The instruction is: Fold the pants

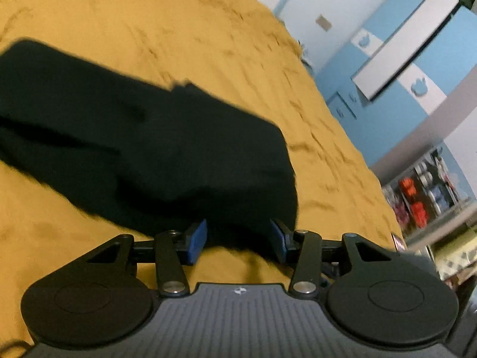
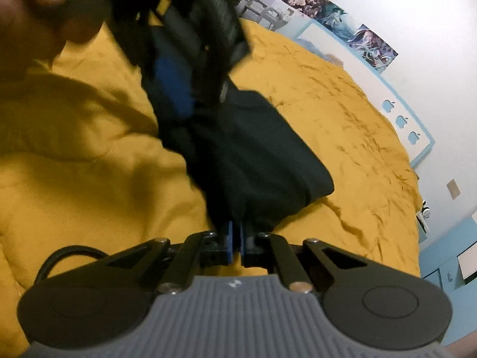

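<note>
Black fabric pants (image 1: 143, 149), partly folded, spread on a bed under a mustard-yellow cover (image 1: 208, 44), reaching from 9 o'clock toward centre in the left wrist view. Left claw (image 1: 237, 240) at 6 o'clock, blue pads apart, empty, just over the near pants edge. Right claw (image 2: 237, 243) pinched shut on a pants edge (image 2: 262, 155). Blurred hand (image 2: 32, 21) at 10 o'clock.

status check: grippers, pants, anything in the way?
Left gripper open, at the pants' near edge. Right gripper shut on pants. Pants partly folded on yellow bedspread. Left gripper crowds right wrist view.
</note>
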`<move>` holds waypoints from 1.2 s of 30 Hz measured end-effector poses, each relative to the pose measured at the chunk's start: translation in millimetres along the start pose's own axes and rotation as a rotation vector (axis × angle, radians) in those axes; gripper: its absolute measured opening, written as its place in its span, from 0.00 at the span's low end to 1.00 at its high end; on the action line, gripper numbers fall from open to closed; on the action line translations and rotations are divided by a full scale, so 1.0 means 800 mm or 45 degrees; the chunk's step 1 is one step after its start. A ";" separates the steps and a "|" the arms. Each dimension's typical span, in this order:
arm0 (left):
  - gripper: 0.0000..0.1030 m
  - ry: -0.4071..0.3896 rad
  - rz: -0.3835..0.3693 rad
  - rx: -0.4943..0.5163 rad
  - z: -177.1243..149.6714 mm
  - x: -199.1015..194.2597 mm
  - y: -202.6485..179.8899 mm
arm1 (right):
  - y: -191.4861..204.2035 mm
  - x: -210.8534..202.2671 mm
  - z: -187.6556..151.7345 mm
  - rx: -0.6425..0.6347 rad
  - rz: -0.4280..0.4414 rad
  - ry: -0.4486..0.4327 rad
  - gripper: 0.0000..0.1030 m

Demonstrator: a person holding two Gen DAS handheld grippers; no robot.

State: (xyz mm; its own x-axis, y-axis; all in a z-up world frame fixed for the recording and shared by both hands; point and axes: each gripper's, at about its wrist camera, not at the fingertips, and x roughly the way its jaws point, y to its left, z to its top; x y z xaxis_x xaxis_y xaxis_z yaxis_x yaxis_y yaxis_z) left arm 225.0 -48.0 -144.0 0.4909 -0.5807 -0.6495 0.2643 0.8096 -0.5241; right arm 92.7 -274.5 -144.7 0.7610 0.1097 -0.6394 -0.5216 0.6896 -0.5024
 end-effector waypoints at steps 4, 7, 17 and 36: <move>0.56 0.017 -0.011 -0.052 -0.007 0.012 -0.005 | -0.050 -0.022 -0.009 0.139 0.128 -0.035 0.20; 0.56 0.013 -0.009 -0.156 -0.006 0.025 -0.007 | -0.122 -0.025 -0.023 0.369 0.166 -0.071 0.24; 0.57 -0.070 0.060 -0.364 -0.019 0.050 -0.019 | -0.296 0.126 -0.009 0.410 0.571 -0.012 0.33; 0.10 -0.132 0.124 -0.364 -0.034 0.041 -0.030 | -0.341 0.214 0.005 0.462 0.858 -0.169 0.00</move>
State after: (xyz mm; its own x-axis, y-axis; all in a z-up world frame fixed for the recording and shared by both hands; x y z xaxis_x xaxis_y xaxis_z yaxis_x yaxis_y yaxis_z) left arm 212.0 -88.8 -167.7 0.5883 -0.4782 -0.6521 -0.0250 0.7953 -0.6057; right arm 367.1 -440.7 -115.0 0.3762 0.6578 -0.6525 -0.7465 0.6323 0.2070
